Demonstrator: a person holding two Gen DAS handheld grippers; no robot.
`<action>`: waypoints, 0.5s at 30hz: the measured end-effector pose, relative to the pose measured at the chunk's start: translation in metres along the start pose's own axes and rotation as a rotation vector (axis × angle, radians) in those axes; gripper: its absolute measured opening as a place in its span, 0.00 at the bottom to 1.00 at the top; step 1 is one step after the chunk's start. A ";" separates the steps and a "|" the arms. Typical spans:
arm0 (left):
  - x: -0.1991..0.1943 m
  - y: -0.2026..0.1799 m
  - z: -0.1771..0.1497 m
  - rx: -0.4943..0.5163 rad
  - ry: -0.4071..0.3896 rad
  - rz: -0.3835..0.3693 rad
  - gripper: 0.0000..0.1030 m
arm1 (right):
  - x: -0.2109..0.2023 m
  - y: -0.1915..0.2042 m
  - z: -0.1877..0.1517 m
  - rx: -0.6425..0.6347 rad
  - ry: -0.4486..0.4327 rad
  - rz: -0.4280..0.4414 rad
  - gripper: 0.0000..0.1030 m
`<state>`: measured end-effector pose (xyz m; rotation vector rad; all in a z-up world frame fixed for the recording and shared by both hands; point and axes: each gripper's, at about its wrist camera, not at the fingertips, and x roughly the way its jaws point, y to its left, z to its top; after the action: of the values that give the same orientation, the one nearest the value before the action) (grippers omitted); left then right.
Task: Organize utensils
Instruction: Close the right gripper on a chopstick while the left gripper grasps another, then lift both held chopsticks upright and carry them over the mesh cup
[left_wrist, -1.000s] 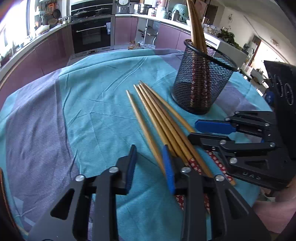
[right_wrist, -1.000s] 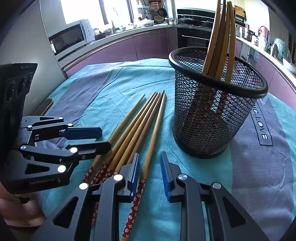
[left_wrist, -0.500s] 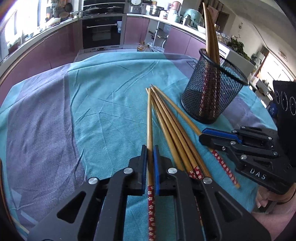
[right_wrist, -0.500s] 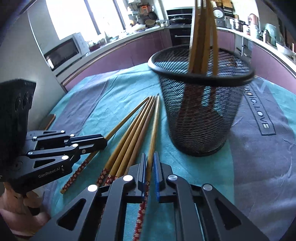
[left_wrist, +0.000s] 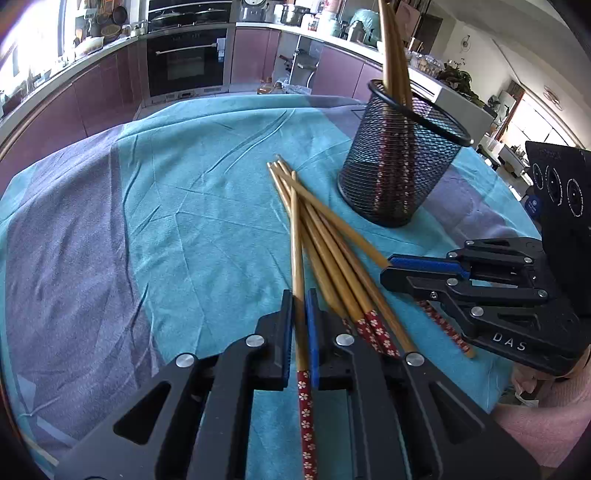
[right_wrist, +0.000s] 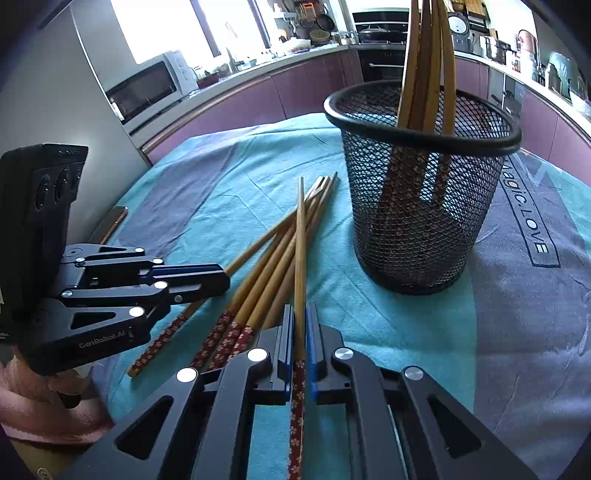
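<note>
Grippers have just closed, left gripper (left_wrist: 299, 325) and right gripper (right_wrist: 300, 332) each pinching one chopstick (left_wrist: 297, 236) from the pile (left_wrist: 332, 243) mid-table; both now await lifting into the basket (left_wrist: 399, 162) beyond

Round table draped in a creased teal and grey-purple cloth (left_wrist: 192, 206), black mesh cup (left_wrist: 399, 177) standing upright on it, loose bamboo chopsticks (left_wrist: 332, 258) fanned beside the cup, red floral ends nearest.

Smooth wooden chopsticks (left_wrist: 334, 240), black wire-mesh holder (left_wrist: 399, 173), creased matt tablecloth (left_wrist: 166, 206)
</note>
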<state>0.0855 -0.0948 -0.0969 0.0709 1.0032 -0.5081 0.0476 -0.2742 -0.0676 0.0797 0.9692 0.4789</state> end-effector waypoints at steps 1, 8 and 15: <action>0.002 0.001 0.001 0.001 0.004 -0.005 0.08 | 0.001 0.000 0.002 -0.001 -0.002 -0.002 0.08; 0.016 0.007 0.018 0.008 0.027 -0.039 0.09 | 0.014 0.000 0.017 -0.016 -0.003 -0.026 0.10; 0.018 0.004 0.024 -0.015 0.020 -0.032 0.07 | 0.005 -0.002 0.016 -0.007 -0.042 -0.003 0.06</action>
<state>0.1140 -0.1044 -0.0994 0.0470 1.0287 -0.5301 0.0641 -0.2710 -0.0629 0.0813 0.9260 0.4763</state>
